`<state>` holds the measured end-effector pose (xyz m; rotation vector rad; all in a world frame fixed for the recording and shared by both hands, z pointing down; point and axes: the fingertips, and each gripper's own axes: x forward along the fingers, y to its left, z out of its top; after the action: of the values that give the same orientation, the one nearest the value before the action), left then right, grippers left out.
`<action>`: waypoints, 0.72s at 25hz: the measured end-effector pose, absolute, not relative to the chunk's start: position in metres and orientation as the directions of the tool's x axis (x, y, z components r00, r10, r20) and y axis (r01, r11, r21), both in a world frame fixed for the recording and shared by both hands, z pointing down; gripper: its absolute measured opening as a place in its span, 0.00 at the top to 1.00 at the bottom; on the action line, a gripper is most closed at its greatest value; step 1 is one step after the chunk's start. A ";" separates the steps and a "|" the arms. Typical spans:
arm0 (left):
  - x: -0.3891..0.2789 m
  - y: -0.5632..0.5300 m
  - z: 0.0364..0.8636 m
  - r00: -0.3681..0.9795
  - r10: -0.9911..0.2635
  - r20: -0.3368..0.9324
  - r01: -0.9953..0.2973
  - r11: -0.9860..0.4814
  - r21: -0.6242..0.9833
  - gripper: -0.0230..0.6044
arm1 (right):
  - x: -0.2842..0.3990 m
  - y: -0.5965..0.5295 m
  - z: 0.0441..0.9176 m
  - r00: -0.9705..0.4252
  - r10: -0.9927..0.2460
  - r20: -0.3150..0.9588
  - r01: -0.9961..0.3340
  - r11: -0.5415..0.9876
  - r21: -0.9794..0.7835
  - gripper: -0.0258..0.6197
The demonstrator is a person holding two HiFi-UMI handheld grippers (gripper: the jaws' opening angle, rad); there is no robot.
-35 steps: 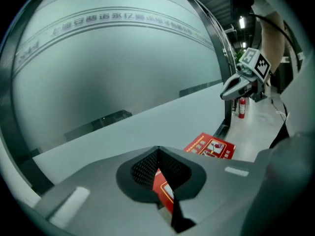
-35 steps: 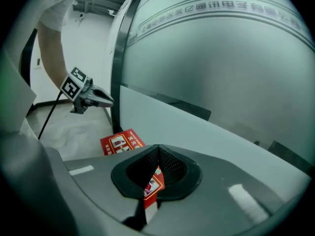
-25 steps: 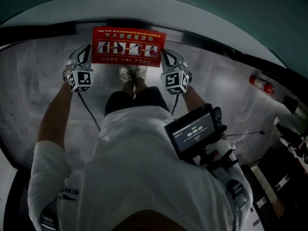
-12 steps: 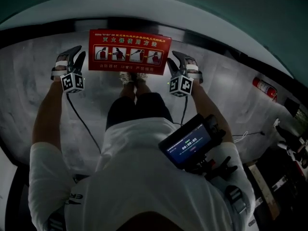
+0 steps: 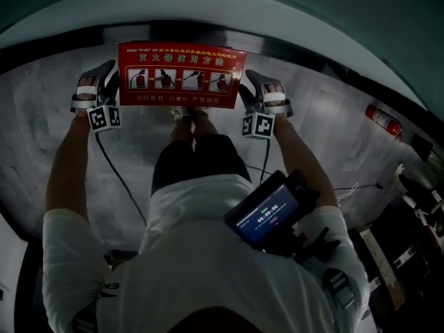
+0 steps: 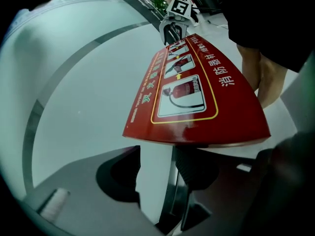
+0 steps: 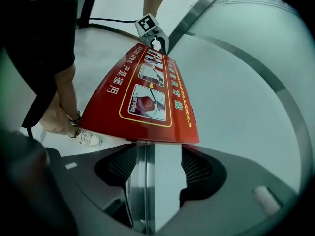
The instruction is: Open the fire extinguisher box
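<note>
Two black plastic grippers flank a flat, glossy red rectangular panel (image 5: pixel 182 75) (image 6: pixel 197 102) (image 7: pixel 142 97) printed with yellow-framed pictograms, at upper centre of the head view. With its arm stretched forward, the left gripper (image 5: pixel 104 75) (image 6: pixel 152 166) is opening its ribbed jaws, pads clear of the panel's end. The right gripper (image 5: pixel 258 85) (image 7: pixel 165 166) mirrors it, jaws likewise opening, clamping nothing.

Public hallway: pale stone floor (image 5: pixel 48 134), curved metal-trimmed wall (image 6: pixel 74 77).

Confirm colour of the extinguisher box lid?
The lid is red with yellow lettering and white pictogram panels; clearest in the right gripper view.
</note>
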<state>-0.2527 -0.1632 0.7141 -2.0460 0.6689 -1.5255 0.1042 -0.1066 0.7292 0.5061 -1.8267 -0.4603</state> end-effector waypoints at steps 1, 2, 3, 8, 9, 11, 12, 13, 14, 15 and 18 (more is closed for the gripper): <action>-0.250 -0.165 0.712 0.252 -0.654 0.713 -0.095 -0.750 -0.654 0.61 | 0.102 -0.109 0.728 -0.277 -0.559 0.782 -0.108 0.826 0.553 0.49; -0.249 -0.168 0.710 0.251 -0.661 0.707 -0.101 -0.745 -0.660 0.61 | 0.100 -0.111 0.726 -0.272 -0.564 0.780 -0.106 0.823 0.558 0.49; -0.249 -0.170 0.708 0.250 -0.668 0.701 -0.108 -0.739 -0.665 0.61 | 0.099 -0.113 0.726 -0.267 -0.565 0.781 -0.107 0.823 0.558 0.47; -0.253 -0.184 0.696 0.249 -0.704 0.665 -0.153 -0.707 -0.691 0.62 | 0.099 -0.113 0.723 -0.263 -0.561 0.785 -0.127 0.827 0.548 0.45; -0.253 -0.186 0.694 0.249 -0.707 0.662 -0.157 -0.704 -0.692 0.63 | 0.100 -0.113 0.724 -0.262 -0.558 0.788 -0.135 0.829 0.542 0.44; -0.253 -0.187 0.693 0.254 -0.702 0.665 -0.154 -0.708 -0.689 0.66 | 0.100 -0.112 0.725 -0.261 -0.552 0.792 -0.146 0.834 0.533 0.44; -0.254 -0.184 0.695 0.258 -0.694 0.672 -0.143 -0.715 -0.684 0.66 | 0.100 -0.113 0.724 -0.259 -0.550 0.794 -0.144 0.835 0.531 0.45; -0.255 -0.180 0.699 0.260 -0.682 0.683 -0.126 -0.725 -0.677 0.66 | 0.100 -0.113 0.724 -0.258 -0.550 0.795 -0.144 0.835 0.531 0.46; -0.256 -0.175 0.703 0.263 -0.670 0.695 -0.107 -0.736 -0.669 0.66 | 0.100 -0.113 0.725 -0.256 -0.550 0.795 -0.145 0.835 0.531 0.46; -0.255 -0.170 0.706 0.268 -0.659 0.703 -0.092 -0.743 -0.663 0.65 | 0.100 -0.113 0.725 -0.252 -0.550 0.796 -0.143 0.835 0.531 0.46; -0.249 -0.163 0.705 0.290 -0.651 0.702 -0.067 -0.745 -0.663 0.62 | 0.101 -0.113 0.723 -0.244 -0.546 0.801 -0.133 0.837 0.530 0.46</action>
<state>-0.2490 -0.1629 0.7046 -2.0445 0.6401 -1.4758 0.1006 -0.1133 0.7232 0.5186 -1.7996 -0.4217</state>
